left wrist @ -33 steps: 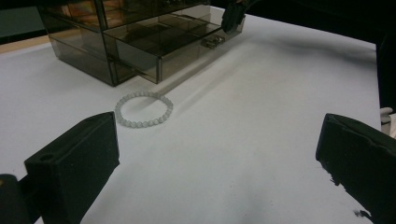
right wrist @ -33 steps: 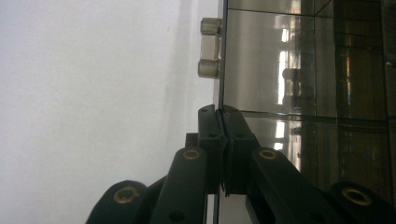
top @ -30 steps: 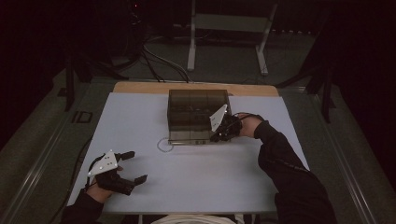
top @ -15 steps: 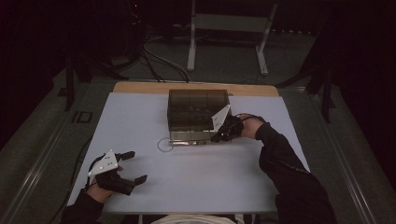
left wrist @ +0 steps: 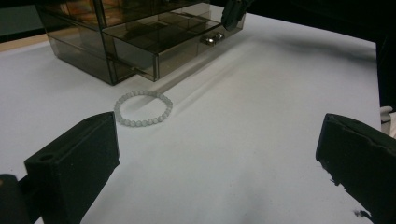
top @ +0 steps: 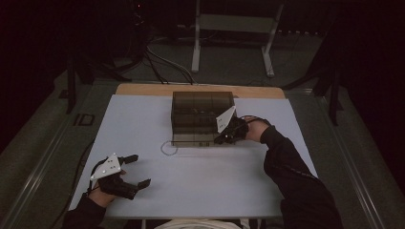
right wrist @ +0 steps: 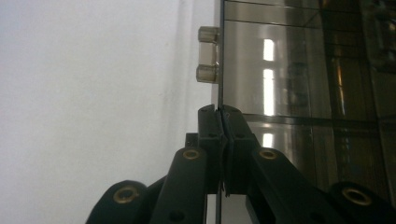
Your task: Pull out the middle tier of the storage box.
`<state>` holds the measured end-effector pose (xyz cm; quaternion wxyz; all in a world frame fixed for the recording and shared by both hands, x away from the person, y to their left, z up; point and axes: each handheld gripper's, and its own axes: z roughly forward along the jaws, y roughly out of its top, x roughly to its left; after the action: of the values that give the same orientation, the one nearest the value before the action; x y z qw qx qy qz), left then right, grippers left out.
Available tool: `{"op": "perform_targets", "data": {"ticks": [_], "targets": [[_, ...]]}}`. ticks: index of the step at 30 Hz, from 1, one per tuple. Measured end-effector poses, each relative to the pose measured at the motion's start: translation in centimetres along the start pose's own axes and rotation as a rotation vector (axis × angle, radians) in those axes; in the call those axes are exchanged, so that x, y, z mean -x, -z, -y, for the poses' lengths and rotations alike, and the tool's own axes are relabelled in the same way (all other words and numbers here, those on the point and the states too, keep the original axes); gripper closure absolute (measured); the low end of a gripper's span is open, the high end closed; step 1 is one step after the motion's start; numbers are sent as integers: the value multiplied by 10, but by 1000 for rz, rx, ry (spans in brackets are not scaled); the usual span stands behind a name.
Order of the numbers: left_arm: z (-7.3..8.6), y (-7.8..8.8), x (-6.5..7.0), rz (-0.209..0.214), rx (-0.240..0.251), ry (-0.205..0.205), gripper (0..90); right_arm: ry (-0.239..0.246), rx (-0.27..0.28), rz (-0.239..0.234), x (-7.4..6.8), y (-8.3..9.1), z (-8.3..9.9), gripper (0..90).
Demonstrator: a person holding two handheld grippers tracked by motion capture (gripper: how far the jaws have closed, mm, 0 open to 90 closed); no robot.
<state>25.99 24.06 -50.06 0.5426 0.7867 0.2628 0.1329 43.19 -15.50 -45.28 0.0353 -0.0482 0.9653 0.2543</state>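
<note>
Glossy smoky plastic drawer box [top: 200, 114] – pearly bead bracelet [left wrist: 143, 108] – matt white tabletop [top: 191, 176].

Looks like a lab or recording studio, not a home. Dark room, light falling on just the white table [top: 200, 181], which has a bare wooden edge [top: 143, 89] on the side far from both grippers. Beyond that edge: metal stand legs [top: 267, 52] and loose cables [top: 162, 59] on a grey floor. Black frame posts [top: 71, 76] stand out past the left gripper [top: 134, 170], more [top: 334, 90] past the right gripper [top: 222, 140]. Staged props near the right gripper: a smoked acrylic drawer box [top: 203, 114], a bead bracelet [left wrist: 143, 108].
</note>
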Motion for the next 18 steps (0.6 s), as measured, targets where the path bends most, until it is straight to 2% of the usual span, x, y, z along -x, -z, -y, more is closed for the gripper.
{"op": "perform_targets", "data": {"ticks": [10,18], "targets": [[0,0,0,1,-1,0,9,23,-5,-10,-2,-1,5,879],[0,-1,0,2,-3,1,9,3,-6,-22,-2,-5,6,877]]}}
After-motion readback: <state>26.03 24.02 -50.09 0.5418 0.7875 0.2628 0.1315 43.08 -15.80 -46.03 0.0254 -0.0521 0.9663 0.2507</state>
